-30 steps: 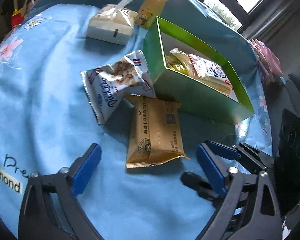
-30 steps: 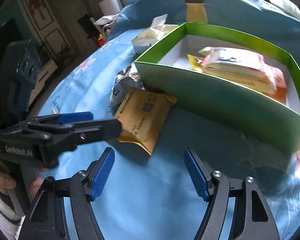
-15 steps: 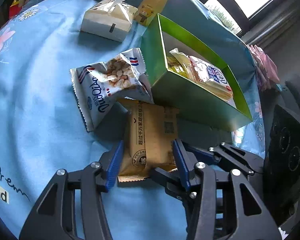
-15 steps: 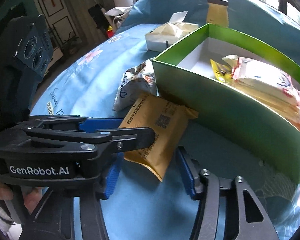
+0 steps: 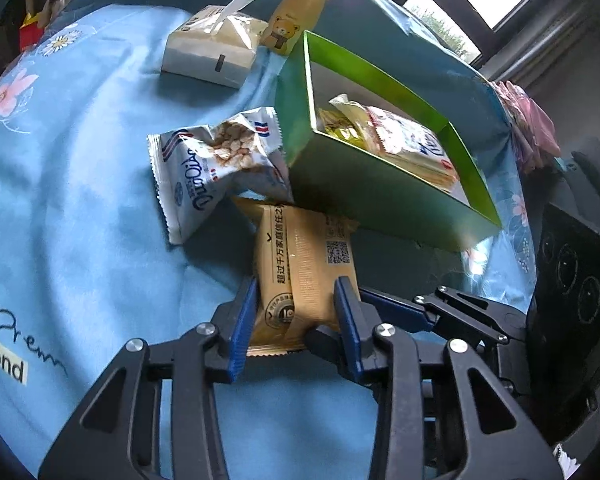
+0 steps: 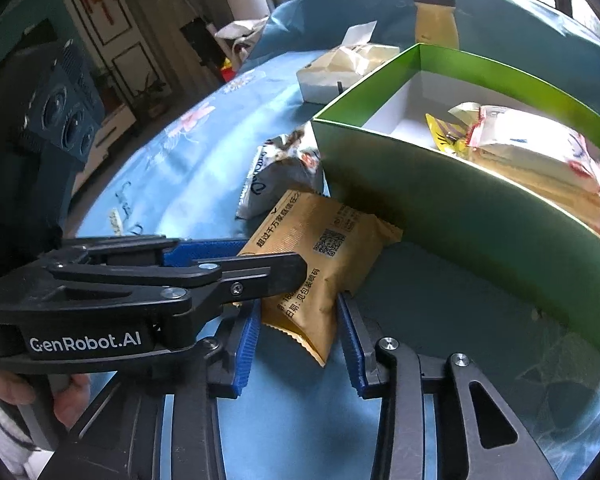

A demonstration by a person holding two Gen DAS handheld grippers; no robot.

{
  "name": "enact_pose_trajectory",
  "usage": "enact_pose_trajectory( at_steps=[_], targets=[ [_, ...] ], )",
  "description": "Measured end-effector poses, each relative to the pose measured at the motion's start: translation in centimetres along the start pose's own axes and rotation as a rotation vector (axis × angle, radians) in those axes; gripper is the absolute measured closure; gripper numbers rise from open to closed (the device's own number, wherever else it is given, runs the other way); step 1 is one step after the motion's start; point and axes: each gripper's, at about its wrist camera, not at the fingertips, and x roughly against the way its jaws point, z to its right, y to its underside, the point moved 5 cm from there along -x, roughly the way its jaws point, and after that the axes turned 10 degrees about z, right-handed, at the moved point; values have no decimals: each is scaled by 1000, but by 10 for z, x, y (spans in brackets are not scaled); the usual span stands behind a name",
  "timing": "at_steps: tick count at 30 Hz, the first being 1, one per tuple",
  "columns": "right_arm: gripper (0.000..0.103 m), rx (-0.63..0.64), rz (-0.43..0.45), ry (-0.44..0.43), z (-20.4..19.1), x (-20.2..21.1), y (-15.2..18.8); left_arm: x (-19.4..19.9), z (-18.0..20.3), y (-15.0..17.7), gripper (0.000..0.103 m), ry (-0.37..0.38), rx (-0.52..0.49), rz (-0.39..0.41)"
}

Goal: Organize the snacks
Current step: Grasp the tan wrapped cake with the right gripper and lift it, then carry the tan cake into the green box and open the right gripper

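I am closing both my left gripper [image 5: 296,312] and right gripper [image 6: 296,320] on the tan foil snack packet [image 5: 303,268] lying beside the green cardboard box [image 5: 379,196], which is already holding some packets, while the white-and-blue puffed-snack bag [image 5: 216,168] is waiting outside.

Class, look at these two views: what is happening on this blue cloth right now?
A person holds two claws, and both have just been closing on one tan snack packet. The left claw pinches its near end; the right claw grips a corner. A white puffed-snack bag lies beside the green box, which already holds other packets. The tan packet is not yet in the box.
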Motion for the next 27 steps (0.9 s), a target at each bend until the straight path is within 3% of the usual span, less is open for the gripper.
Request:
enact_pose_trajectory(
  at_steps=[15, 27],
  targets=[
    [63, -23, 93, 11, -10, 55, 5, 31, 48, 3, 66, 21, -104, 45],
    [63, -45, 174, 55, 9, 93, -7, 31, 91, -11, 65, 58, -192, 77]
  ],
)
